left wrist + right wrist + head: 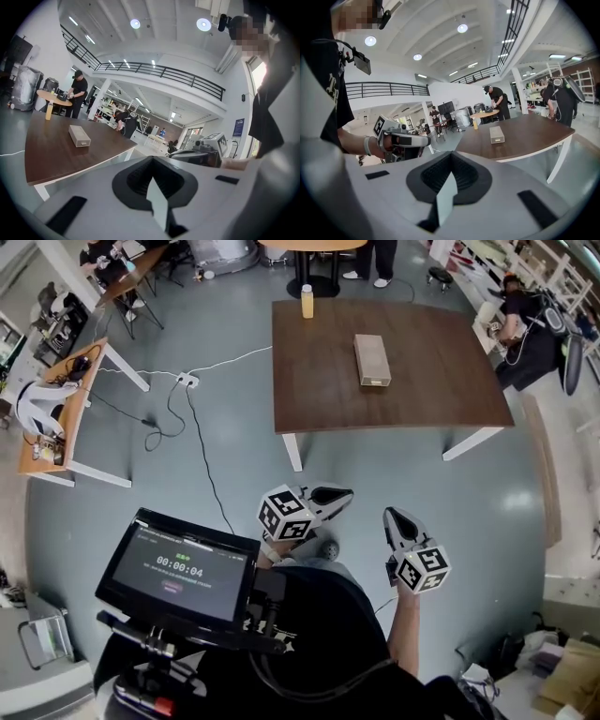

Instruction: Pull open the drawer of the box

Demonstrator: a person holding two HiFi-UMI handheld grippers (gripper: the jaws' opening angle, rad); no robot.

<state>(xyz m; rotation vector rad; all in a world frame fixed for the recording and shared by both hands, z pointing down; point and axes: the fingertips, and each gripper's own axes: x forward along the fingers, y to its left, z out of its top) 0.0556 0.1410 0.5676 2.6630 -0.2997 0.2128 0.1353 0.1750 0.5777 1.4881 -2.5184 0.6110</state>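
A tan oblong box [372,360] lies on the brown table [422,395], its drawer end facing the table's near edge; the drawer looks closed. The same box [79,135] shows small and far off in the left gripper view, and in the right gripper view the box [497,134] is also far. Both grippers are held over the floor, well short of the table. My left gripper [343,493] [151,158] is shut and holds nothing. My right gripper [390,515] [451,157] is shut and empty too. They hang side by side, a short way apart.
A yellow bottle [307,301] stands at the table's far left corner. A power strip [187,381] and cables lie on the floor at left. Desks [56,418] line the left side. A monitor [178,568] sits on the rig below. A person [77,91] works at a round table behind.
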